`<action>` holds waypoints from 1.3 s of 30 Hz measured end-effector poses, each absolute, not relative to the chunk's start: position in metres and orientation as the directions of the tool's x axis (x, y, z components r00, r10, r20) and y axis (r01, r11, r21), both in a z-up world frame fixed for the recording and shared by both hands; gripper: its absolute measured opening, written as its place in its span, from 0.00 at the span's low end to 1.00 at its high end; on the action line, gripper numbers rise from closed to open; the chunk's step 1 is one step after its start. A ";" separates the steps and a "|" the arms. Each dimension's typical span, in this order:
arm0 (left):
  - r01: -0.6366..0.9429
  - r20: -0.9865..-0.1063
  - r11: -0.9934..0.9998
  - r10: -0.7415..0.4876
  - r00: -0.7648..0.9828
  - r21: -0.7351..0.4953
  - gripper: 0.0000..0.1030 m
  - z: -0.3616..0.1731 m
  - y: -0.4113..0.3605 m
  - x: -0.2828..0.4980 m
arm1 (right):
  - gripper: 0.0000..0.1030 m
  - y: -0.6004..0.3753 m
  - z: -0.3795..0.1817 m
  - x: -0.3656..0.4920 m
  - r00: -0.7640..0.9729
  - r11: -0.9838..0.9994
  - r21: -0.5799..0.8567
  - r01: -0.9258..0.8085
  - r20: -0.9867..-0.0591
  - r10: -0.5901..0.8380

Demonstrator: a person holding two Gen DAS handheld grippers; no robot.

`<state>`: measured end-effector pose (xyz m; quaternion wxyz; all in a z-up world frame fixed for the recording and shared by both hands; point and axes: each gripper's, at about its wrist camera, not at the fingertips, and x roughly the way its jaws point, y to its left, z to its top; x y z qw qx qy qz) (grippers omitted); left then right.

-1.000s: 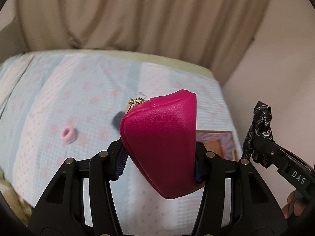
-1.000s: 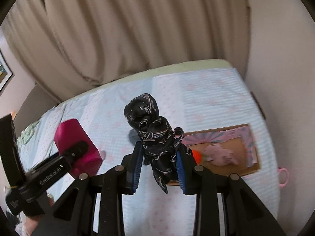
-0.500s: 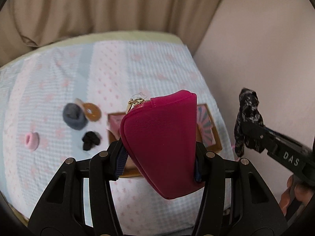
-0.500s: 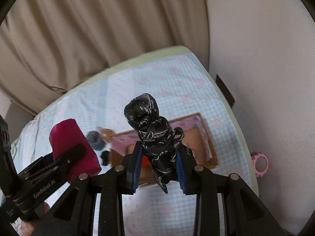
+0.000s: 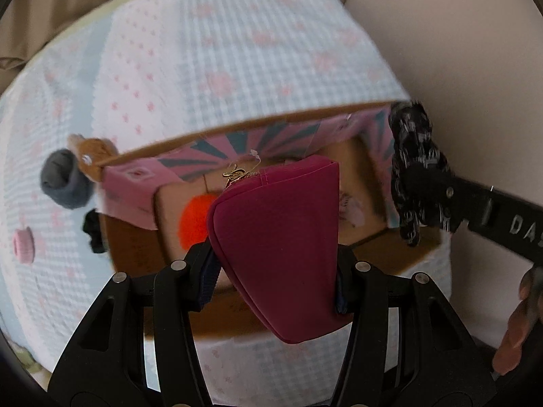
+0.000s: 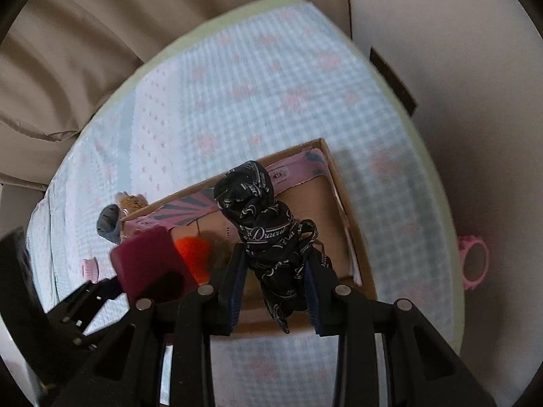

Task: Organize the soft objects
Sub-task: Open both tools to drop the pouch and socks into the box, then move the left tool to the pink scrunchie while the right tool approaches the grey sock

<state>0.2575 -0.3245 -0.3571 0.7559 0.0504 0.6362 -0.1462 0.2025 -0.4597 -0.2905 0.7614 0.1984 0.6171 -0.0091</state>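
My left gripper (image 5: pixel 275 271) is shut on a magenta zip pouch (image 5: pixel 278 237) and holds it above the open cardboard box (image 5: pixel 142 257). My right gripper (image 6: pixel 273 281) is shut on a knotted black printed scarf (image 6: pixel 264 224), also above the box (image 6: pixel 342 183). The scarf (image 5: pixel 412 176) and right gripper show at the right of the left wrist view. The pouch (image 6: pixel 149 261) shows at the left of the right wrist view. An orange fluffy item (image 5: pixel 193 220) and a pale pink soft item (image 5: pixel 349 203) lie inside the box.
The box sits on a bed with a blue and pink checked cover (image 6: pixel 271 78). Left of the box lie a grey sock ball (image 5: pixel 64 179), a brown plush (image 5: pixel 93 152), a black scrunchie (image 5: pixel 93 230) and a pink scrunchie (image 5: pixel 23 244). A pink ring (image 6: pixel 473 261) lies right of the bed. Curtain and wall stand behind.
Both grippers have moved forward and tilted down over the box, which now fills the middle of both views. Both still hold their items.
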 end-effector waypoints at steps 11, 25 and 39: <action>0.377 -0.993 0.925 -0.091 0.075 -0.056 0.54 -0.400 -0.341 0.258 | 0.33 -0.459 -0.352 0.228 0.114 0.908 0.338 0.247 -0.941 0.320; 0.388 -0.982 0.922 -0.085 0.168 -0.014 0.99 -0.359 -0.329 0.253 | 1.00 -0.460 -0.349 0.224 0.142 0.889 0.380 0.254 -0.924 0.354; 0.338 -0.904 0.938 -0.207 0.375 -0.074 0.99 -0.227 -0.266 0.213 | 1.00 -0.422 -0.196 0.186 0.376 0.964 0.224 0.142 -0.913 0.157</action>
